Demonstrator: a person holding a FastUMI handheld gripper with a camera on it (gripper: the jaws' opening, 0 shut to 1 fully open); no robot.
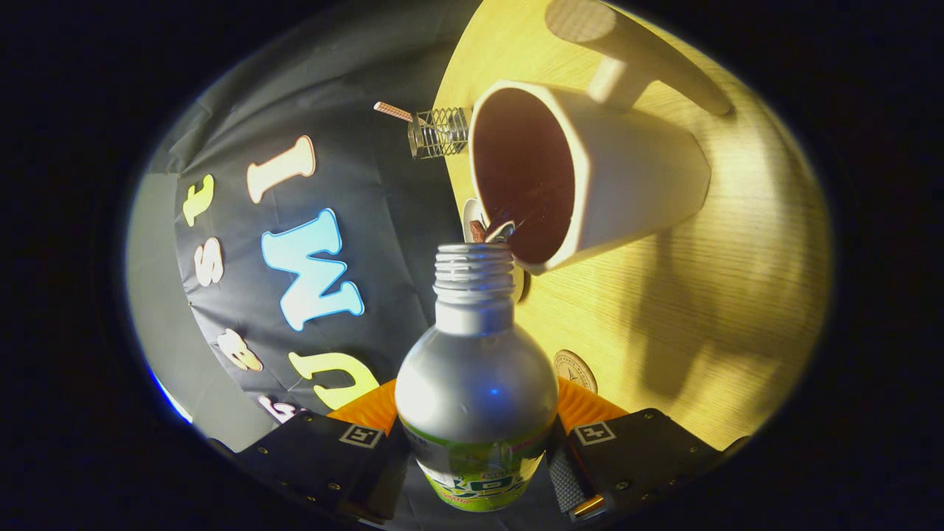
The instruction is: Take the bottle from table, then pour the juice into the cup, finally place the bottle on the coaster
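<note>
A silver bottle (476, 376) with a green label and an uncapped threaded neck sits between my fingers, with my gripper (476, 435) shut on its body. The whole view is rolled sideways, so the bottle is tilted over. Its mouth points at the rim of a white cup (634, 184) with a dark inside, standing on the wooden table (708, 310) just beyond the neck. A thin stream of liquid runs from the bottle's mouth into the cup. A round coaster (575, 369) lies on the table close beside the bottle's shoulder, partly hidden by it.
A small wire holder (440, 133) with a stick in it stands at the table's far edge behind the cup. A pale wooden-handled object (634, 51) lies beyond the cup. A small white dish (472, 217) peeks out between cup and bottle neck.
</note>
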